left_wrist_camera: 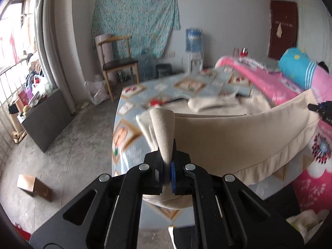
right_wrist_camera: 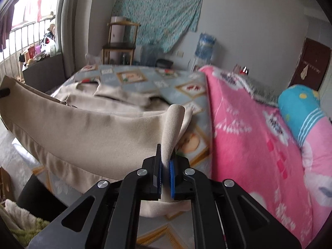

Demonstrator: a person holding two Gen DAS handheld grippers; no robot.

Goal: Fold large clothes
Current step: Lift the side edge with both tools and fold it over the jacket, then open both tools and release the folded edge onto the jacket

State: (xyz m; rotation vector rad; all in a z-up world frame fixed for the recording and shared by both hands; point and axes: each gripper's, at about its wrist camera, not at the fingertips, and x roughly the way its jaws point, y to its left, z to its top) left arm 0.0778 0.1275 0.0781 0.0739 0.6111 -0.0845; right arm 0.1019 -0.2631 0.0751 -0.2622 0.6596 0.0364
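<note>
Pinching one corner each, the left gripper (left_wrist_camera: 167, 161) and right gripper (right_wrist_camera: 166, 164) are pressed together on the beige garment (left_wrist_camera: 228, 137), whose hem is held taut above the bed (left_wrist_camera: 132, 128), probably so a fold can be carried over.

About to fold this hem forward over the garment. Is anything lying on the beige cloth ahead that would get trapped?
Nothing visible does. Both claws, left claw and right claw, grip the beige garment; its far part lies bare on the bedsheet.
</note>
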